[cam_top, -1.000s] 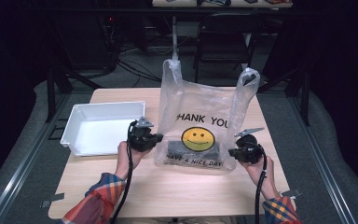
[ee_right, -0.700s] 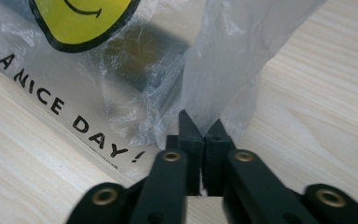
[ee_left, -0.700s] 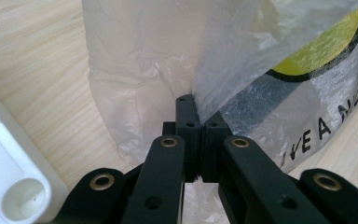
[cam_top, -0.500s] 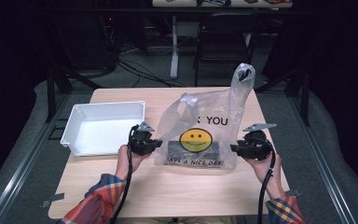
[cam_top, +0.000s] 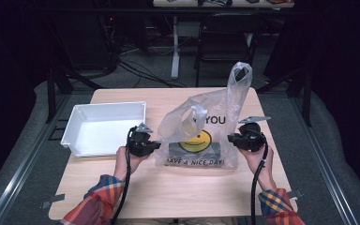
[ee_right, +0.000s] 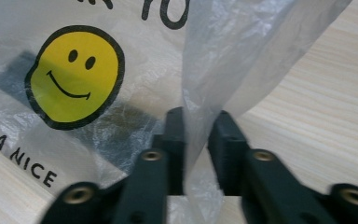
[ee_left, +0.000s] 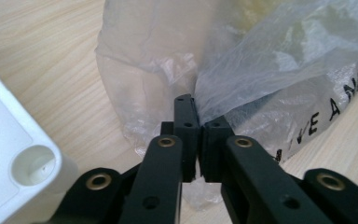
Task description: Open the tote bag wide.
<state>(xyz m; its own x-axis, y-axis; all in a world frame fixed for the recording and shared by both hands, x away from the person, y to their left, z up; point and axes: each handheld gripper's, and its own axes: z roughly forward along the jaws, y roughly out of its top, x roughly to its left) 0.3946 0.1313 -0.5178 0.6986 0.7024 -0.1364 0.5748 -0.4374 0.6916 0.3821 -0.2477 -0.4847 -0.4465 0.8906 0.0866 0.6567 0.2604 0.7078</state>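
Observation:
A clear plastic bag [cam_top: 183, 124] printed with a yellow smiley and black letters stands on the wooden table [cam_top: 168, 192], a dark flat item [cam_top: 194, 150] inside it. Its right handle [cam_top: 240, 75] stands upright and its left handle [cam_top: 194, 112] has slumped. My left gripper [cam_top: 158, 143] is shut on the film at the bag's lower left side [ee_left: 261, 60], jaws together [ee_left: 199, 116]. My right gripper [cam_top: 229, 138] is at the bag's right side. Its jaws [ee_right: 196, 121] have just been closing, and the film [ee_right: 223, 56] is pinched between them.
A white empty tray [cam_top: 75, 136] sits on the table just left of my left gripper, its corner [ee_left: 9, 154] close by in the left gripper view. Bare wood lies in front of the bag. Chairs and cables stand on the dark floor behind the table.
The bag's left handle has flopped down while the right handle stays up. My right gripper drew off to the right, then came back to the bag's right side, slightly higher. My left gripper stayed put.

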